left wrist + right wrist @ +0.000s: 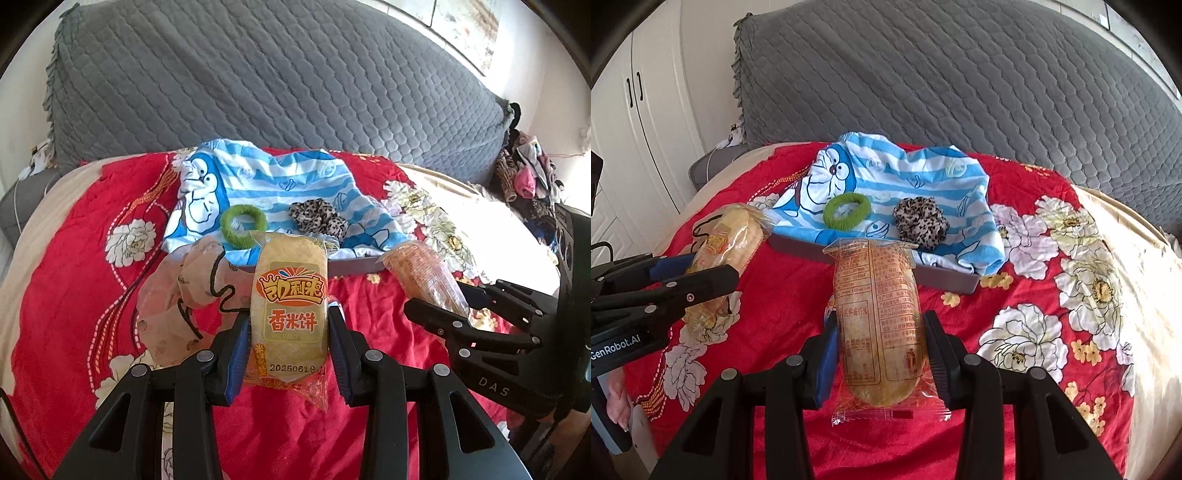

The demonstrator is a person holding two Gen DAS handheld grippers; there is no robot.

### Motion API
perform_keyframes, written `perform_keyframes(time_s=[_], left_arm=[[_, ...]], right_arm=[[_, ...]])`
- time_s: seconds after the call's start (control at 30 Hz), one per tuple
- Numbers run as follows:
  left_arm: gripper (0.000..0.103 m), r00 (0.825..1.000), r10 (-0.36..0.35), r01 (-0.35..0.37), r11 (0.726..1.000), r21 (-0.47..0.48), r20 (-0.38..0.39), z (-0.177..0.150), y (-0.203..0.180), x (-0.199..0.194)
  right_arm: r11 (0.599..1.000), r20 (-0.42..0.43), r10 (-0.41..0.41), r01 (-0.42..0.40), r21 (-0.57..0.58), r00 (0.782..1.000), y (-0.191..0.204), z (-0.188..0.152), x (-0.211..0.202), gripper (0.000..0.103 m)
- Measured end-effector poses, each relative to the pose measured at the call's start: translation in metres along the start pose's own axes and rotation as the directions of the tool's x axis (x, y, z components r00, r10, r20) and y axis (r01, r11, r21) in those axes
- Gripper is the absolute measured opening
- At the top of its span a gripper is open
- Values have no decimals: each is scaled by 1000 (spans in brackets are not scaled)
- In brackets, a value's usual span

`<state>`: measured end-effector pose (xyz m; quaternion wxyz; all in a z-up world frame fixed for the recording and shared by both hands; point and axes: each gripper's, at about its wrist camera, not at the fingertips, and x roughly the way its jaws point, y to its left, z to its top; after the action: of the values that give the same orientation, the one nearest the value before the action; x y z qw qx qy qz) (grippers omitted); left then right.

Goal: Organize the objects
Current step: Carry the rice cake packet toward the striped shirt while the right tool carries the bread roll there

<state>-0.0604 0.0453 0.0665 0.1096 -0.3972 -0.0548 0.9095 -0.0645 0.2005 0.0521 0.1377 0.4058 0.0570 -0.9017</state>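
My left gripper (290, 325) is shut on a rice-cracker packet (290, 295), label side up, held above the red bedspread. My right gripper (881, 332) is shut on a second rice-cracker packet (877, 314), printed back up. Each shows in the other view: the right gripper (443, 308) with its packet (421, 271) at the right, the left gripper (698, 273) with its packet (726, 236) at the left. Ahead lies a grey tray (938, 275) draped with a blue striped cartoon cloth (905, 184), bearing a green hair tie (846, 210) and a leopard scrunchie (919, 219).
A peach scrunchie with a black cord (181, 291) lies on the red floral bedspread (74, 288) left of my left gripper. A grey quilted headboard (258, 81) stands behind. A pile of clothes (524, 173) sits far right; white wardrobe doors (639, 122) stand at the left.
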Motion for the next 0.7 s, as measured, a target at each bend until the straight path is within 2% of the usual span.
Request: perform_keyframes(time_s=[0.33,0.7], left_arm=[[41,1000,9,-10,1000,10,26,8,-5,-3],[41,999,11,-11,1000,4,38,10,-8,-3]], right_arm=[[1000,57,-9,8,10,998,-1,9,-12,43],[1000,74,-10,9,7,997,0,13,-15,43]])
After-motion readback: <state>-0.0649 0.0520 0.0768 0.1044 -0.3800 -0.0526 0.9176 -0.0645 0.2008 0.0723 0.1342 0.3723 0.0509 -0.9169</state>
